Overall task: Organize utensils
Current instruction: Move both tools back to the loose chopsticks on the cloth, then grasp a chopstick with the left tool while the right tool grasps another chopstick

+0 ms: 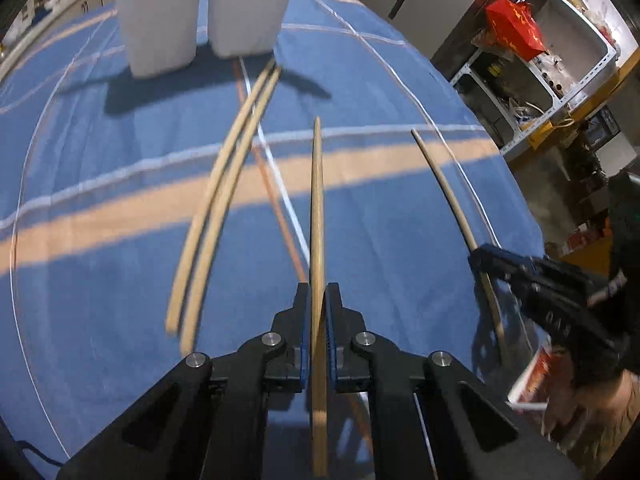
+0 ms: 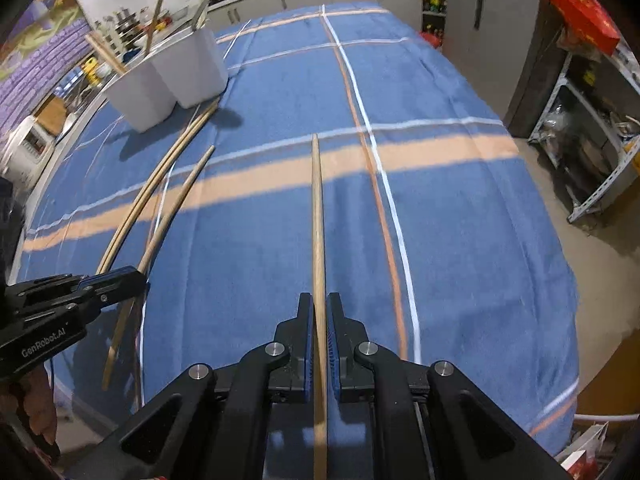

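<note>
The left tongs (image 1: 318,300) are closed almost completely on a wooden chopstick (image 1: 317,200) that runs forward between their blue pads, and the right tongs (image 2: 319,308) clamp a second chopstick (image 2: 318,220) the same way, both held above the blue striped cloth (image 2: 460,220) on the counter. Two loose chopsticks (image 1: 224,200) lie side by side on the cloth, near two white holders (image 1: 208,16) with sticks standing in them. The holders' tops are cut off in the left view, and each held chopstick's near end is hidden beneath the tongs.
</note>
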The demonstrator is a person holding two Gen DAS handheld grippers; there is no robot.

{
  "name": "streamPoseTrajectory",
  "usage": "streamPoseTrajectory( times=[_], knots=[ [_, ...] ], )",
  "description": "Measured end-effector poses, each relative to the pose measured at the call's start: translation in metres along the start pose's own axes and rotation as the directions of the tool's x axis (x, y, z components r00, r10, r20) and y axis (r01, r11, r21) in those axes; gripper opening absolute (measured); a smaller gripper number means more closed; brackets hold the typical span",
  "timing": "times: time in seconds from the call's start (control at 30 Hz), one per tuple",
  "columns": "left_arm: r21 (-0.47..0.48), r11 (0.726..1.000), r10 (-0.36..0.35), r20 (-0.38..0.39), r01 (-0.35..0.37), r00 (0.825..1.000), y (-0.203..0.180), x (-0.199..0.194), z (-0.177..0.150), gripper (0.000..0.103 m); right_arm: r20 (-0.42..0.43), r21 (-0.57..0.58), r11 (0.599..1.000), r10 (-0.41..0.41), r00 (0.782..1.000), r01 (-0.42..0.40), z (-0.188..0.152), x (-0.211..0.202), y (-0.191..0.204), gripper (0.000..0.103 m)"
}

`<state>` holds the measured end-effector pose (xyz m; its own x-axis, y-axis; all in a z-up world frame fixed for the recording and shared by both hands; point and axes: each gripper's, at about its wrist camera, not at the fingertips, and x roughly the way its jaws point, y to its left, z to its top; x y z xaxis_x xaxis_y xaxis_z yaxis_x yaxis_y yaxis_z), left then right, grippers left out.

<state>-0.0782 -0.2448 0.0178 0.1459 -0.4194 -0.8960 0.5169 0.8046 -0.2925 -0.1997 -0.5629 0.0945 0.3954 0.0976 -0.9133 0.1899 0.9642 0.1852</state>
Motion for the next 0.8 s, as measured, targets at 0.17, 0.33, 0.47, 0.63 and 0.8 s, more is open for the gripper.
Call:
streamPoseTrajectory(
  times=[0.17, 0.33, 0.47, 0.63, 0.8],
  knots=[
    [0.026, 0.999, 0.042, -0.017, -0.042, 0.999, -0.007, 0.004, 0.016, 0.021, -0.05, 0.01, 0.999, 0.033, 0.998, -0.032, 0.011, 0.004, -0.005, 0.008],
    [0.111, 0.99, 0.095, -0.046, -0.089, 0.994, -0.022, 0.017, 0.041, 0.027, -0.109, -0.027, 1.0, -0.001, 0.994, -0.002, 0.036, 0.017, 0.006, 0.008],
    [0.132, 0.986, 0.109, -0.046, -0.102, 0.993, -0.026, 0.022, 0.051, 0.027, -0.163, -0.08, 0.996, -0.05, 0.985, 0.037, 0.051, 0.024, 0.017, 0.008],
    [0.143, 0.984, 0.109, -0.015, -0.106, 0.994, -0.029, 0.022, 0.047, 0.027, -0.188, -0.134, 0.987, -0.115, 0.975, 0.091, 0.061, 0.031, 0.03, 0.008],
    [0.129, 0.988, 0.079, 0.012, -0.08, 0.997, -0.027, 0.023, 0.045, 0.006, -0.123, -0.136, 0.986, -0.118, 0.985, 0.101, 0.059, 0.03, 0.039, 0.008]
  ],
)
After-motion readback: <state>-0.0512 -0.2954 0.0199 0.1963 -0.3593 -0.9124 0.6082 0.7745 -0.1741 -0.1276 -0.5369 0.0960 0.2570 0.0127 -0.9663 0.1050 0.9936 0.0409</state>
